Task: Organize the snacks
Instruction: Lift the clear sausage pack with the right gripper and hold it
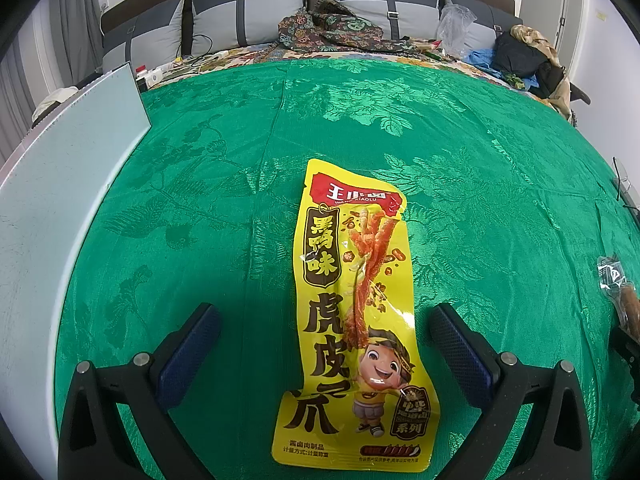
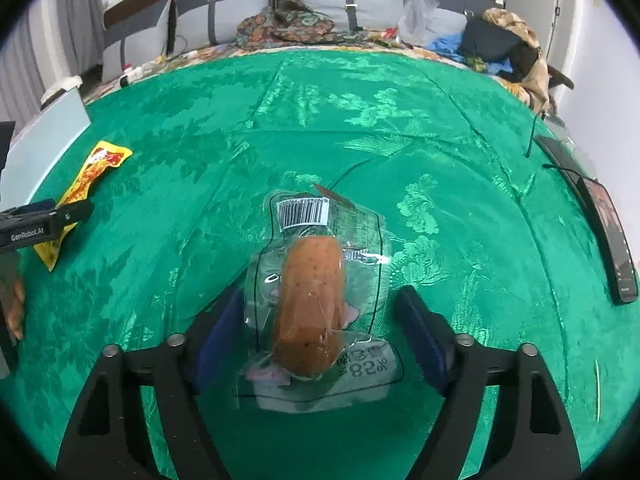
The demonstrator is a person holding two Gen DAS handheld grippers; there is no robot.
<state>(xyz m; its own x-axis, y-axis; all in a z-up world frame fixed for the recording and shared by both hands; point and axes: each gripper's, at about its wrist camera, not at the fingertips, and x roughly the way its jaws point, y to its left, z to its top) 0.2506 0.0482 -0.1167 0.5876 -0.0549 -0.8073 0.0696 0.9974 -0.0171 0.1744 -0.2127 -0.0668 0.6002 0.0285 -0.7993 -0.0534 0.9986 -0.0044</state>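
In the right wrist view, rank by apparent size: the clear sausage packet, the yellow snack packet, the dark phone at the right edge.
1. Clear sausage packet, nearest the camera.
2 and 3. Yellow snack packet and dark phone look alike; not ranked.

We see the chicken-feet packet (image 1: pixel 352 320) lying lengthwise mid-tablecloth (image 1: pixel 480 200), the sausage pack (image 2: pixel 316 304) to its right, a board (image 1: pixel 60 200) along the left edge.

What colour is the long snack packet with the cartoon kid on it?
The snack packet is bright yellow, clearest in the left wrist view.
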